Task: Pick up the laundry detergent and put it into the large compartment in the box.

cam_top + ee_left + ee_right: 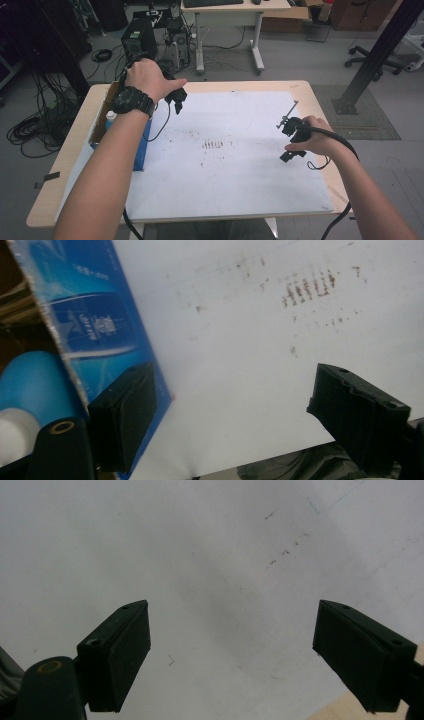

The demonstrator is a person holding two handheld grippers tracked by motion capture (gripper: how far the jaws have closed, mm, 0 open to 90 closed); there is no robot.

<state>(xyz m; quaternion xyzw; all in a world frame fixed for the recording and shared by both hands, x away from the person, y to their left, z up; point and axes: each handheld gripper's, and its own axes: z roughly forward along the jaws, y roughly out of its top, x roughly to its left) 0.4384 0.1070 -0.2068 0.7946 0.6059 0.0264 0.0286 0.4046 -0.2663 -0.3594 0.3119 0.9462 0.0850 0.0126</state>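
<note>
My left gripper (pixel 176 101) hangs over the far left of the white sheet (pixel 230 175), next to an open blue box (pixel 141 150). Its jaws stand wide open with nothing between them. In the left gripper view the left gripper (pixel 235 415) has its left jaw just in front of the blue box (pixel 95 325) wall. A blue bottle with a white cap (pixel 30 385) lies inside the box. My right gripper (pixel 288 141) is held low over the sheet's right side. In the right gripper view the right gripper (pixel 232 655) is open over bare sheet (pixel 200 555).
Brown smudges (pixel 213 144) mark the middle of the sheet. The wooden table (pixel 65 165) edge frames it, and a strip of that table (pixel 345 710) lies near the right jaw. On the floor beyond are a computer tower (pixel 138 37), cables (pixel 30 130), a desk and a black post (pixel 372 55).
</note>
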